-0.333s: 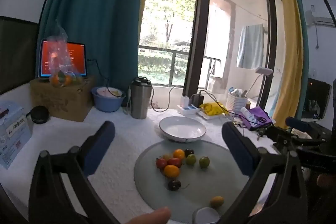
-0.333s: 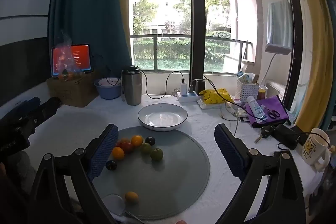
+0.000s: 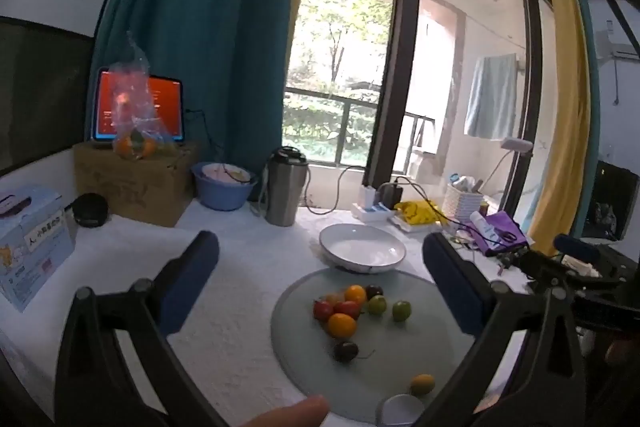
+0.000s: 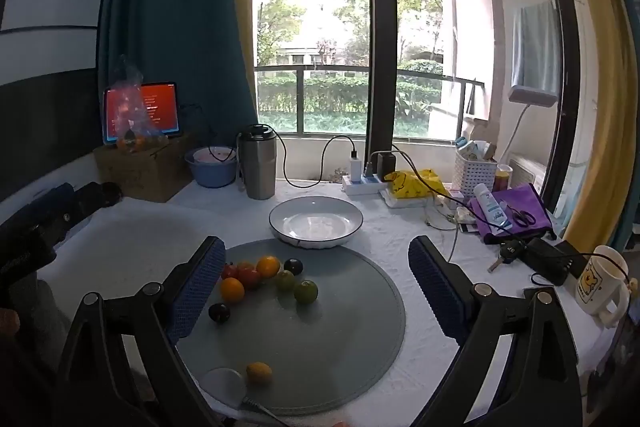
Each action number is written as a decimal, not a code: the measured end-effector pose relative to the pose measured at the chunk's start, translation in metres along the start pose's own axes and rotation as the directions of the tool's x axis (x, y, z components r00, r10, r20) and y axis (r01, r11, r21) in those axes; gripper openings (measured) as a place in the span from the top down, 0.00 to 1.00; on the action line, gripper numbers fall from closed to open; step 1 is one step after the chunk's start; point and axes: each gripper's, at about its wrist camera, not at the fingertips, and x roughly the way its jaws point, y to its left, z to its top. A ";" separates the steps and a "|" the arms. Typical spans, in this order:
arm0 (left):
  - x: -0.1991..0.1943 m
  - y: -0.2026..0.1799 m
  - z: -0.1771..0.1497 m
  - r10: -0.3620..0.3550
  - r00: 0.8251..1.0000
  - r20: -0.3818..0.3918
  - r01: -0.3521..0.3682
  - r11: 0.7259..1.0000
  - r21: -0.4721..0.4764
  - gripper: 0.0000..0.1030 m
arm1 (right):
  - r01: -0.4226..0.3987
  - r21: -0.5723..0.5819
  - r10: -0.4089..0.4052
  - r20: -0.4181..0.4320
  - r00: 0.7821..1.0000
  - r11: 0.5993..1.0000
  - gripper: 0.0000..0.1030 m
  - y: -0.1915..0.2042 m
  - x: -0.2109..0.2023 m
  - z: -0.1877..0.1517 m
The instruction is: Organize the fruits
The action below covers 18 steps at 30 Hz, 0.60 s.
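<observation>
The left gripper point(image 3: 320, 271) hangs above the counter point(image 3: 224, 327) with its jaws spread wide and nothing between them. The right gripper point(image 4: 316, 279) is the same: jaws released, wide apart, holding nothing.

On the counter lies one round grey mat point(image 4: 340, 339), and all the small fruits are on it. I count nine of them in the right wrist view. Seven make a loose cluster on the far left part of the mat: two red ones point(image 4: 244, 273) touching each other, two orange ones point(image 4: 268, 265), two green ones point(image 4: 306, 291) and one dark one point(image 4: 293, 266). One more dark fruit point(image 4: 219, 312), with a thin stem, sits a little apart, nearer to the camera. One yellow-orange fruit point(image 4: 259, 373) lies alone at the near edge of the mat, just beside a small white round thing point(image 4: 223, 385).

One white plate point(image 4: 316, 223) with a dark rim stands just behind the mat, and its near edge overlaps the mat's far edge. No fruit is on it.

Farther back are one steel tumbler point(image 4: 259, 163) and one blue bowl point(image 4: 211, 167). One white mug point(image 4: 600, 279) stands at the right.
</observation>
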 end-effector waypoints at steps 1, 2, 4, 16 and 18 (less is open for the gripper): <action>-0.001 0.002 0.000 0.001 1.000 0.001 -0.001 1.000 -0.007 0.00 | 0.001 0.000 -0.001 -0.009 1.000 1.000 0.08 -0.001 0.003 0.000; -0.003 0.003 0.000 -0.007 1.000 0.002 0.007 1.000 -0.013 0.00 | 0.001 0.000 -0.001 -0.008 1.000 1.000 0.08 0.000 0.002 0.000; -0.005 0.004 0.000 -0.011 1.000 0.002 0.011 1.000 -0.014 0.00 | 0.000 0.001 0.000 -0.008 1.000 1.000 0.08 0.000 0.000 -0.001; -0.009 -0.003 0.001 -0.051 0.999 0.017 0.051 0.999 0.002 0.00 | -0.012 0.005 0.012 -0.024 1.000 1.000 0.08 0.002 0.002 0.002; -0.009 -0.002 0.002 -0.051 0.999 0.016 0.051 0.999 0.002 0.00 | -0.012 0.007 0.013 -0.021 1.000 1.000 0.08 0.001 0.002 0.001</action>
